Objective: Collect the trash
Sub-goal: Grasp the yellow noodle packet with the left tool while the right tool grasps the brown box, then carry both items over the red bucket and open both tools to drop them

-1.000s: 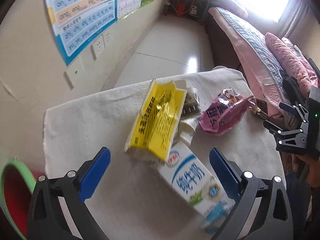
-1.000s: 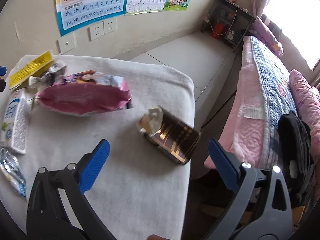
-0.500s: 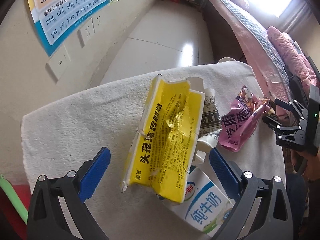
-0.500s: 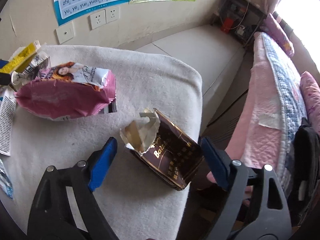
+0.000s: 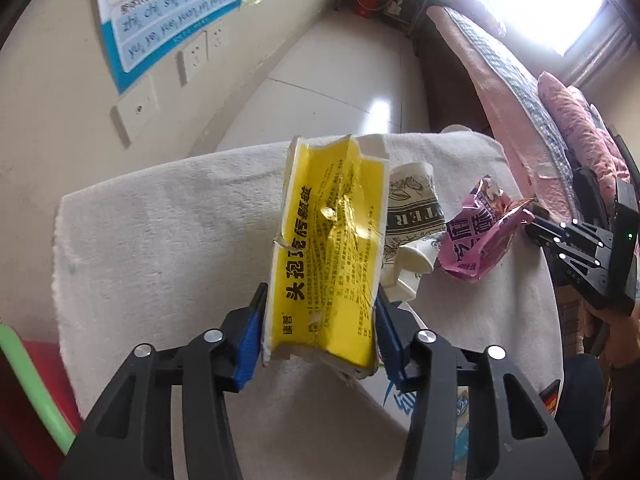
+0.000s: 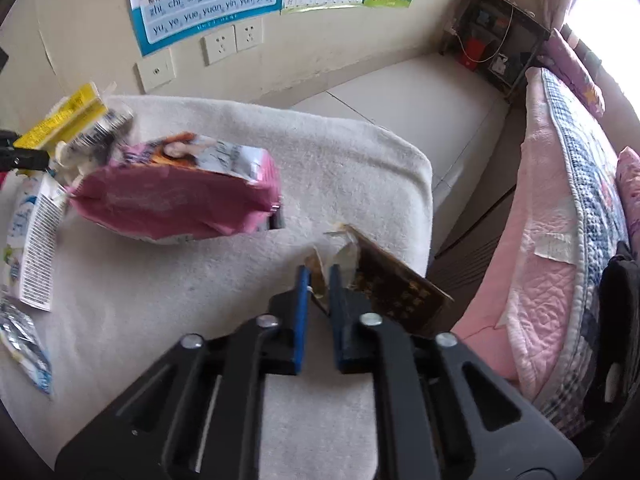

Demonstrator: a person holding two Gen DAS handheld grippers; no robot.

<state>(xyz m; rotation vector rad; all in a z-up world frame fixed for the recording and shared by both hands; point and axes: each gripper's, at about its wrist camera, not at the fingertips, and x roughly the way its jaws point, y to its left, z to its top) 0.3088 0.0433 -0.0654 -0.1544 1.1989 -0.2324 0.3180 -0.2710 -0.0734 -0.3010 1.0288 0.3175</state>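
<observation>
Trash lies on a table covered with a white fluffy towel (image 5: pixel 168 240), and I am in the picking step with both hands at once. Largest is the pink crinkled snack bag (image 6: pixel 176 204), lying untouched in the middle beside a white and blue milk carton (image 6: pixel 32 248). My left gripper (image 5: pixel 320 320) has just been closing, and its blue pads now press both long edges of the flattened yellow cardboard box (image 5: pixel 332 248), so I judge it clamped on this box. My right gripper (image 6: pixel 320 280) has also just been closing; its jaws stand almost together, pinching the torn pale flap of the small dark brown carton (image 6: pixel 396 296) near the table's edge. Behind the yellow box rests a crushed white paper cup (image 5: pixel 412 216).

Next I must lift both pieces straight up without tearing the thin flap, then carry them to a bin. A red container with green rim (image 5: pixel 24 372) at the left may be it, but I cannot tell.
</observation>
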